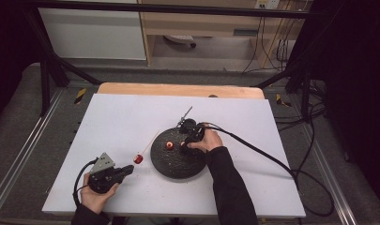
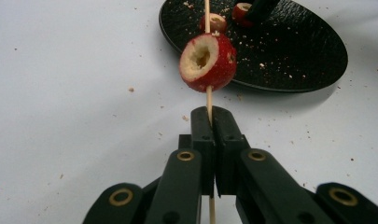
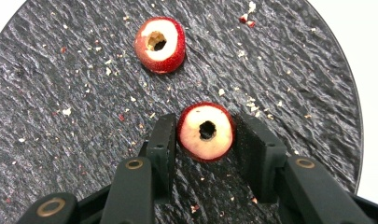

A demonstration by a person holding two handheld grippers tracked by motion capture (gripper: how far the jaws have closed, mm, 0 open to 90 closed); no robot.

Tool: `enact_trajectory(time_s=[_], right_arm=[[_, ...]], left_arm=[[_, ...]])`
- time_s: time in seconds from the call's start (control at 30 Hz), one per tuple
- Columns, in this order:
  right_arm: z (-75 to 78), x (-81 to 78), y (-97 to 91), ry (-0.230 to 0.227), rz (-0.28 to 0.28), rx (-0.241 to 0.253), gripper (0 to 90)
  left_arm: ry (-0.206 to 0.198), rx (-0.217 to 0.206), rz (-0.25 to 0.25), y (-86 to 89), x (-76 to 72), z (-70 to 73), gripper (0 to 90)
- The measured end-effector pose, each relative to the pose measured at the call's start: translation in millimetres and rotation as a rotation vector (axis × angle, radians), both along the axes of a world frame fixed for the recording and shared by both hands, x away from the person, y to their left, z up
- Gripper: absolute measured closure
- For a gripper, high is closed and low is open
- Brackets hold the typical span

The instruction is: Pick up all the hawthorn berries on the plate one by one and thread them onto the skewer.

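The work in hand looks like threading cored red fruits onto a skewer, and it seems about a third done. The left gripper has its jaws pressed together on the skewer, which runs straight out ahead of it over the desk. One fruit already sits on the skewer, a little way ahead of the jaw tips, with its cored hole facing the camera.

Two fruits are left on the black plate. The right gripper is down on the plate with the nearer fruit between its jaws, hole up. The left pad appears to touch the fruit's side; the right pad looks very close to it or just touching, so I judge the fruit gripped or very nearly so, though not lifted. The last fruit lies loose on the plate beyond the jaw tips, slightly to their left.

Left to do, by my reading: lift this fruit, carry it to the skewer's free tip, push it on through the hole, then the same for the last one.
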State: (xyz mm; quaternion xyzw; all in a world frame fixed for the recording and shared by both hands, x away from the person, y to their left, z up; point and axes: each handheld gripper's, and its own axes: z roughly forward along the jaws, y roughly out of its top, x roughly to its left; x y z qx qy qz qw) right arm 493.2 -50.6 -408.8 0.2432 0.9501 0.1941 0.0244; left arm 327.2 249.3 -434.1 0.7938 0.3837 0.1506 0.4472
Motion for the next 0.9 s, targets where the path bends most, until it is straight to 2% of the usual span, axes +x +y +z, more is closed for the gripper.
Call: enact_trajectory(time_s=[0.27, 0.6, 0.9], right_arm=[[2.4, -0.4, -0.4, 0.012, -0.025, 0.003, 60.7], [17.9, -9.6, -6.3, 0.019, -0.079, 0.062, 61.0], [26.4, -20.2, -19.2, 0.043, -0.164, 0.142, 61.1]], left_arm=[[-0.002, -0.001, 0.002, 0.4, 0.0, 0.1, 88.2], [-0.006, -0.003, -0.002, -1.2, -1.1, 0.3, 88.1], [-0.008, -0.002, -0.006, -2.8, -1.9, 0.5, 88.2]])
